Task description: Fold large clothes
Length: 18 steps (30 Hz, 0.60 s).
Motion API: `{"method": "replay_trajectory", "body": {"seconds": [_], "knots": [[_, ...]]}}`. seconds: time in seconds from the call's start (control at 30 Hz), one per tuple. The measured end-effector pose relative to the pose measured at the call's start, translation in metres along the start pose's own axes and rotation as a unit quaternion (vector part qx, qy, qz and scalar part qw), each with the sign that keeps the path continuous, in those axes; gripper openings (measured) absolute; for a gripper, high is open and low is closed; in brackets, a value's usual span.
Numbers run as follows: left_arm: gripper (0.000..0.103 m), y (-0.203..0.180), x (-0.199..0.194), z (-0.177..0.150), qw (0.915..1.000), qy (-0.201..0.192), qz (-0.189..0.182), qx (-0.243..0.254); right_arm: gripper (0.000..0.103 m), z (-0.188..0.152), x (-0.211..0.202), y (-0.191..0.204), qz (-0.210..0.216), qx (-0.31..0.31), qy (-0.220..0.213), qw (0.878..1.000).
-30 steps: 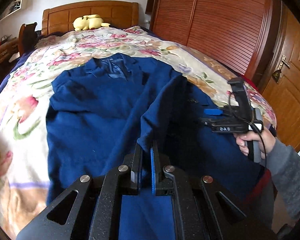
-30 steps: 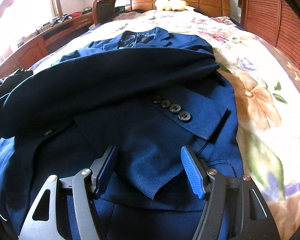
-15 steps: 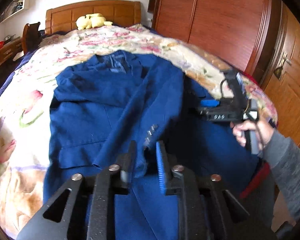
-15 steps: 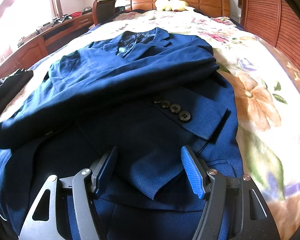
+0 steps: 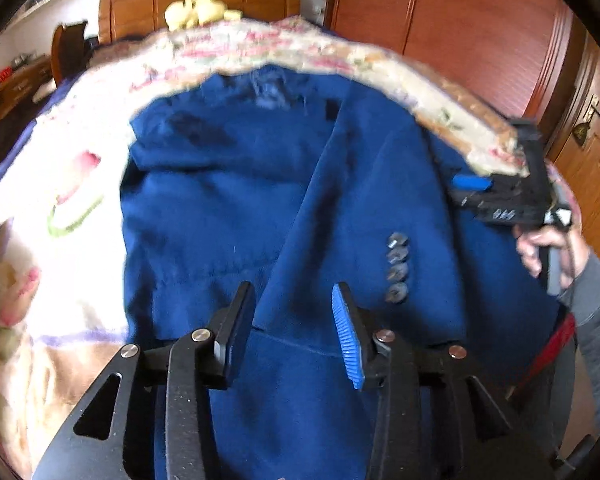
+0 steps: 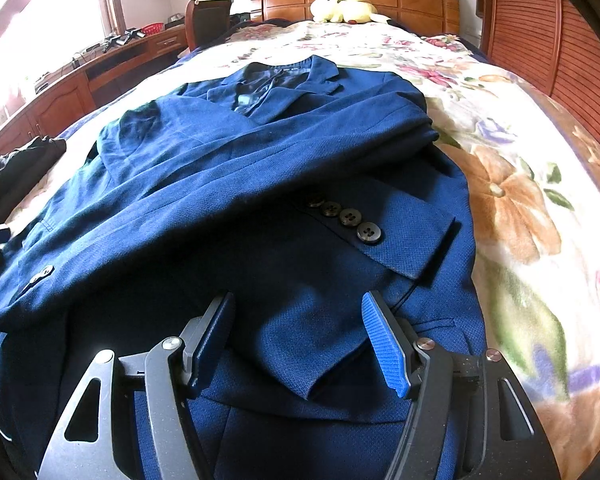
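Jacket (image 6: 228, 184) is the big blue thing to fold, and it lies flat on the bed (image 6: 512, 152), collar at the far end near the headboard and hem at the near end by the grippers. Both sleeves lie across its front. One sleeve (image 6: 204, 200) runs from the far right shoulder down to the near left, and the other cuff, with four dark buttons (image 6: 346, 217), rests near the right edge. The left gripper (image 5: 294, 334) has its jaws wide apart with nothing between them, and it hovers over the near part of the jacket. The right gripper (image 6: 296, 340) also has wide jaws holding nothing, low over the hem. I think the sleeve-folding step looks about done. The next move likely calls for both grippers to pinch the near hem, one at each corner, and bring it up toward the collar so the jacket folds in half. They need to grab all the layers so the sleeves do not slide out. The left wrist view is blurry, so the collar and cloth edges there are hard to make out. The hem itself is hidden under the grippers, and the left side of the jacket is cut off in the right wrist view.
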State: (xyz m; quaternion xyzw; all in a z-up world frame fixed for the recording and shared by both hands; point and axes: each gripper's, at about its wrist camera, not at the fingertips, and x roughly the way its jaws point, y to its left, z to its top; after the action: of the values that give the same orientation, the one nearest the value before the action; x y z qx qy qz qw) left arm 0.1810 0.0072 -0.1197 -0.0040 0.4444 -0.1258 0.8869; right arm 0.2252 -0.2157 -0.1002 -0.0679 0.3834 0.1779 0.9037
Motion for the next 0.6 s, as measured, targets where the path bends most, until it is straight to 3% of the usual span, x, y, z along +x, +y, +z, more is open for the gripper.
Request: {"method": "replay_trajectory", "body": {"seconds": [0.2,0.4,0.43,0.47,0.5,0.6], "knots": [[0.042,0.002,0.028,-0.008,0.999,0.041,0.015,0.012,0.068,0.0,0.0,0.0,0.0,0.0,0.0,1.0],[0.042,-0.001,0.027,-0.011,0.9991,0.03,0.026,0.017,0.068,0.0,0.0,0.0,0.0,0.0,0.0,1.0],[0.032,-0.002,0.027,-0.011,0.9991,0.028,0.023,0.023,0.068,0.0,0.0,0.0,0.0,0.0,0.0,1.0],[0.014,-0.003,0.026,-0.01,0.9992,0.029,0.009,0.025,0.068,0.0,0.0,0.0,-0.001,0.0,-0.001,1.0],[0.01,-0.005,0.023,-0.01,0.9992,0.028,-0.005,0.029,0.068,0.0,0.0,0.001,-0.001,-0.001,0.0,1.0],[0.004,-0.007,0.01,-0.002,0.9993,0.008,0.002,0.038,0.068,0.0,0.0,0.001,-0.001,-0.001,-0.001,1.0]]}}
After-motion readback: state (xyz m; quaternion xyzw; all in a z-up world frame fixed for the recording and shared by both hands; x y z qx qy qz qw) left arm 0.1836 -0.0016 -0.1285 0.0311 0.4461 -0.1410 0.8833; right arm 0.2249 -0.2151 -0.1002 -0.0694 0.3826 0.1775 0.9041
